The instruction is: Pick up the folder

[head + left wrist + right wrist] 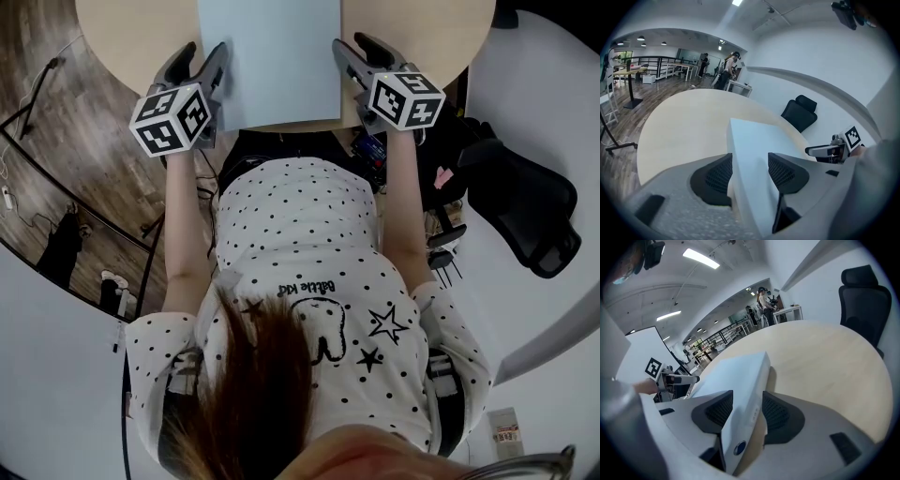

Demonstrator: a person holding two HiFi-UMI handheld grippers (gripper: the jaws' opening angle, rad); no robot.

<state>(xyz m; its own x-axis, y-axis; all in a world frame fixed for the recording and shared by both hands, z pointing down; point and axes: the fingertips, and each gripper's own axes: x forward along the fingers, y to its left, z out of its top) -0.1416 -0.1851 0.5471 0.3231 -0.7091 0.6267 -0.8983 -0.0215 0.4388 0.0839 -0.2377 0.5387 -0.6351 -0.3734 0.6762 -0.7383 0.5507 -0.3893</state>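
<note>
The round, pale wooden table [422, 37] lay ahead of and beneath both grippers. A black office chair [525, 206] stood off to the right of the right gripper [354, 45], behind it. The light blue folder [272, 56] lay flat on the table between the two grippers. Its left edge sat inside the left gripper [202, 54], and its thick right side, with a label and a round hole, sat inside the right one. Both pairs of jaws stood spread, straddling those edges without pinching them.
</note>
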